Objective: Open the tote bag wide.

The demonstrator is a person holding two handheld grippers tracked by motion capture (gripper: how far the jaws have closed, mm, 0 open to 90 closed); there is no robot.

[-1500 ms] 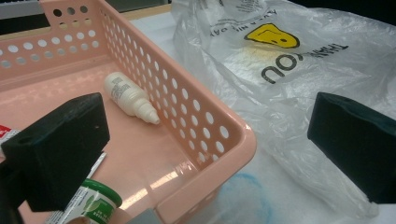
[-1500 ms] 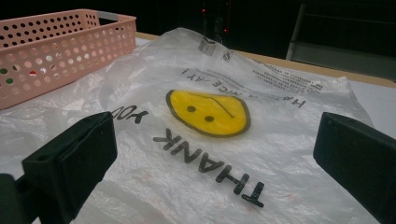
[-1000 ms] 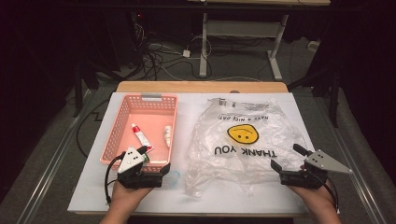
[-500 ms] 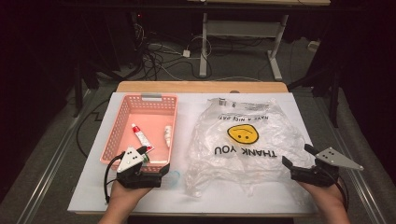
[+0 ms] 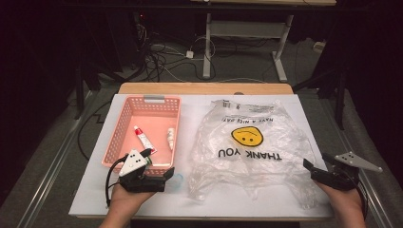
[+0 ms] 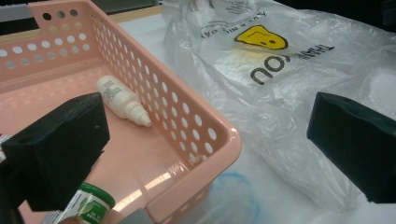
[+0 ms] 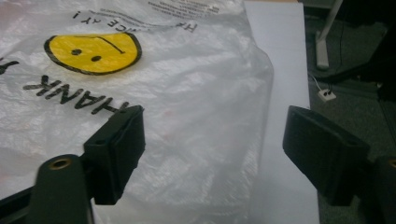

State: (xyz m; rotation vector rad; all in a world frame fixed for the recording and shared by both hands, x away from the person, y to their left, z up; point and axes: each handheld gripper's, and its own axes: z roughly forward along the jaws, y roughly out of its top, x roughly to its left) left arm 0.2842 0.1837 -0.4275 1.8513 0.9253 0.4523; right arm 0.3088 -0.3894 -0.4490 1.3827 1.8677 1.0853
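Observation:
A pink basket stands on the left of the table. It holds a tube with a red cap and a small white bottle. A clear plastic bag with a yellow smiley and "THANK YOU" lies flat to its right. My left gripper is open at the basket's near right corner, one jaw inside the basket and one over the bag's edge. The left gripper view shows the bottle and a green-capped item. My right gripper is open and empty at the bag's near right edge.
A faint bluish ring lies on the white table cover between basket and bag. The table's right edge is close beside the right gripper, with dark floor, cables and a desk frame beyond the far edge.
The right gripper has moved to the right, off the bag's near corner toward the table's right edge. The left gripper has stayed in place.

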